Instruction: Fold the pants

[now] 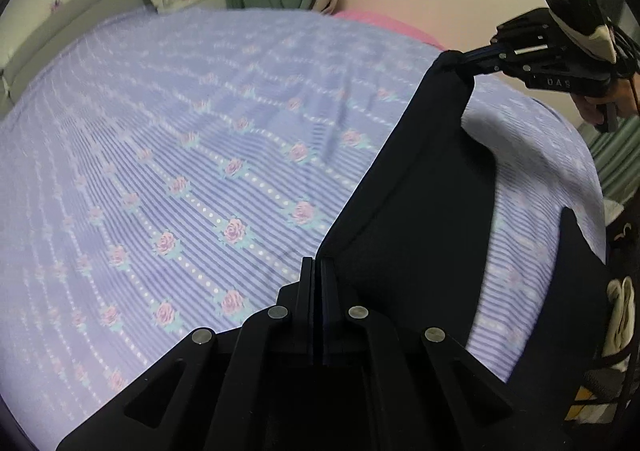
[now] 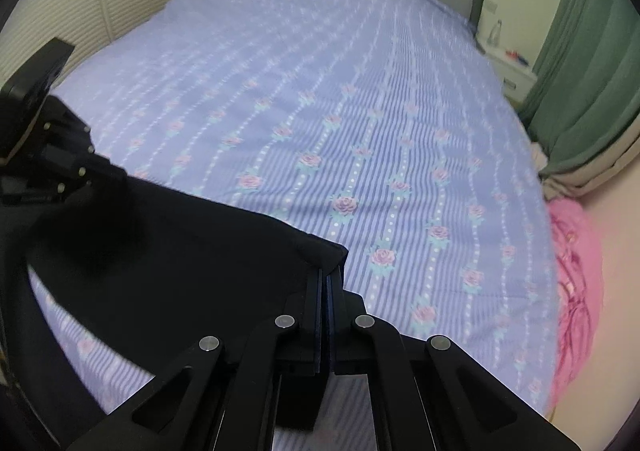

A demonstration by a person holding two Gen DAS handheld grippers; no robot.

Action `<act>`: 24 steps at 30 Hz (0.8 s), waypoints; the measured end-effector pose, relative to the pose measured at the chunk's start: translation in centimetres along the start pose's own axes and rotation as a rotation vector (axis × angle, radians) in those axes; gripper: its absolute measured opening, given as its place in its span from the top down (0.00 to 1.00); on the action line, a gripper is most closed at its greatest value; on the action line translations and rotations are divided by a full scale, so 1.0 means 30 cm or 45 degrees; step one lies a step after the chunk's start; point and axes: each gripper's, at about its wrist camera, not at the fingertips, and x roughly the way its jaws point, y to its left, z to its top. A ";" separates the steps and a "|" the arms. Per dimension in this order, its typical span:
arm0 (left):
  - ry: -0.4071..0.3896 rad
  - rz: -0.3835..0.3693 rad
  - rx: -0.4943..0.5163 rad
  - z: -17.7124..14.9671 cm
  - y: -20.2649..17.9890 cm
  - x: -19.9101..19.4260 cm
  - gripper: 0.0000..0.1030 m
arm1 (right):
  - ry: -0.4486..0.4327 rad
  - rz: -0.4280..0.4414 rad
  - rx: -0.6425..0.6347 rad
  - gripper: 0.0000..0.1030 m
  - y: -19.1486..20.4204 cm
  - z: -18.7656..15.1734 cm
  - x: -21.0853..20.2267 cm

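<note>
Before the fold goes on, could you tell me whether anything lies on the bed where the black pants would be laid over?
Nothing visible does. The black pants hang between the left tool and right tool, each shut on a corner. The floral bedspread ahead shows no objects; the pink blanket lies off to the side.

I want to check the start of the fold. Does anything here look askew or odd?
Nothing stands out. Each hand-held gripper, left and right, is shut on an end of the pants, whose edge stretches between them above the bedspread.
</note>
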 end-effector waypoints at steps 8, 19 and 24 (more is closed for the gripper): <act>-0.080 0.088 0.062 -0.070 -0.271 -0.193 0.96 | -0.089 -0.060 -0.103 0.98 0.124 -0.136 -0.277; -0.075 0.054 0.075 -0.259 -0.614 -0.317 0.96 | -0.032 -0.116 -0.129 0.98 0.283 -0.415 -0.525; -0.066 0.026 0.126 -0.340 -0.776 -0.311 0.96 | 0.053 -0.153 -0.092 0.98 0.347 -0.601 -0.587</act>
